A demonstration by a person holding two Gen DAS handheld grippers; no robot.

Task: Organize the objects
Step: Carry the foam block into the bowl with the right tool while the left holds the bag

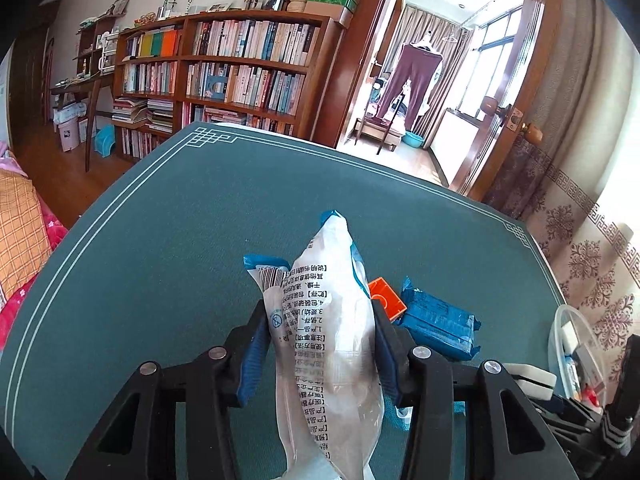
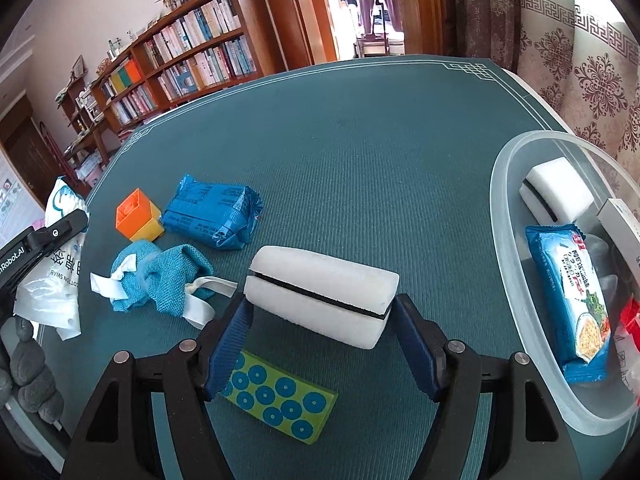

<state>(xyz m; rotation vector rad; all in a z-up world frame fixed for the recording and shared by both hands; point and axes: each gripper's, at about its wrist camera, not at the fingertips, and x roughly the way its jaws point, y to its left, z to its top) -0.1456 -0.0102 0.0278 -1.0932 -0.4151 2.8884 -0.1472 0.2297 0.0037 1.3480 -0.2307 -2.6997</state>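
My left gripper (image 1: pixel 320 324) is shut on a clear cotton swab bag (image 1: pixel 328 340) printed with text, held above the green table mat (image 1: pixel 168 240). The bag also shows in the right wrist view (image 2: pixel 56 264) at the far left. My right gripper (image 2: pixel 322 312) is shut on a white sponge with a black stripe (image 2: pixel 320 288), lifted over the mat. A clear plastic tub (image 2: pixel 508 264) at the right holds a second white sponge (image 2: pixel 560 192), a blue cracker pack (image 2: pixel 572 304) and other items.
On the mat lie a blue wrapped packet (image 2: pixel 212 212), an orange and yellow block (image 2: pixel 138 216), a teal cloth with white straps (image 2: pixel 160 280) and a green card with blue dots (image 2: pixel 280 396). A bookshelf (image 1: pixel 224 68) and a doorway stand beyond the table.
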